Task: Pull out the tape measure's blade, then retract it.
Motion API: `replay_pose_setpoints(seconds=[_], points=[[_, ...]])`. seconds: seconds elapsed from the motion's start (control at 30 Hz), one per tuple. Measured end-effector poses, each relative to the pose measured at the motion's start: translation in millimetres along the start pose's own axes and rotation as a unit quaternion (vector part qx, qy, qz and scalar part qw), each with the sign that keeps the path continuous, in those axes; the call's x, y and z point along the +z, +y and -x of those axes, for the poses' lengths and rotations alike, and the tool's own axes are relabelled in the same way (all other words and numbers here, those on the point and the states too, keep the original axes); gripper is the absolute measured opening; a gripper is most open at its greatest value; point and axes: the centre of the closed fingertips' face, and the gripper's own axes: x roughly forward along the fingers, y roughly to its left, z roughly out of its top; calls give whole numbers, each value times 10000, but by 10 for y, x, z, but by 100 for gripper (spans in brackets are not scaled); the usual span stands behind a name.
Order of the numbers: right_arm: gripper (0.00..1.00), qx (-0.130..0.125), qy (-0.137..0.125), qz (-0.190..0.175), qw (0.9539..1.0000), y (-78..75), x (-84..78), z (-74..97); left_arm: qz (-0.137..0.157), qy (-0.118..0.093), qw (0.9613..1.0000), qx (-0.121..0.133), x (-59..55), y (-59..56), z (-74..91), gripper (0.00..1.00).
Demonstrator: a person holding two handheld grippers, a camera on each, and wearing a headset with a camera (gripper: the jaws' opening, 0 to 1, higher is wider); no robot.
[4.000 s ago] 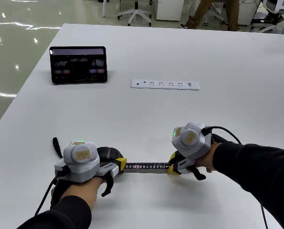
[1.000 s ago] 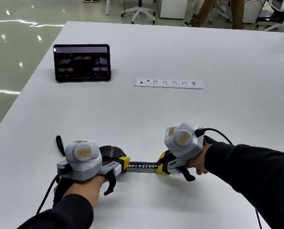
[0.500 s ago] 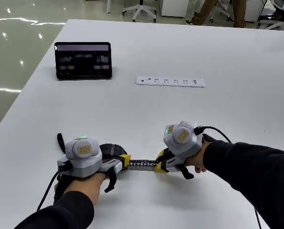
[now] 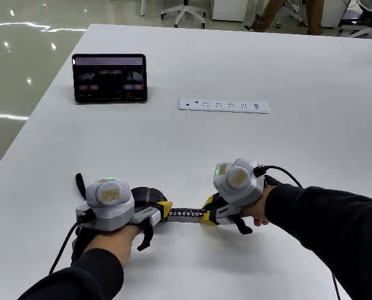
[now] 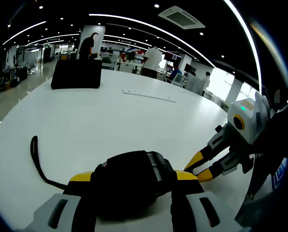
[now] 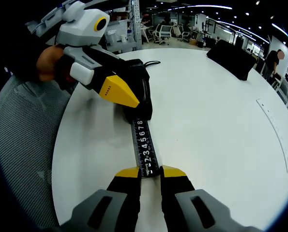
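A black tape measure case [image 4: 143, 197] lies on the white table [image 4: 192, 150], and my left gripper [image 4: 159, 211] is shut on it. In the left gripper view the case [image 5: 134, 181] sits between the yellow-tipped jaws of the left gripper [image 5: 134, 176]. A short stretch of black blade [image 4: 184, 214] with white numbers runs right from the case. My right gripper [image 4: 207, 217] is shut on the blade's end. In the right gripper view the blade [image 6: 144, 142] leads from the right gripper [image 6: 151, 172] up to the case [image 6: 140, 82].
A dark tablet [image 4: 110, 77] stands at the back left and a white power strip [image 4: 223, 105] lies behind the grippers. The case's black wrist strap [image 4: 80, 185] trails left. The table's left edge is near my left hand.
My right gripper has moved left toward the case with the blade's end in it, and the exposed blade has grown shorter. The left gripper has kept its hold.
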Motion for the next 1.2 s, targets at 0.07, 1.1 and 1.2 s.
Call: replay_pose_setpoints(seconds=[0.07, 1.1, 1.2], points=[[11, -2, -6, 0, 10000, 4, 10, -3, -6, 2, 10000, 1, 0, -2, 1, 58], [11, -40, -272, -104, 9996, 0, 75, -38, 67, 12, 10000, -37, -1, 6, 2, 58], [11, -46, -307, -106, 9995, -2, 78, -40, 89, 21, 9999, -43, 3, 10, -1, 58]])
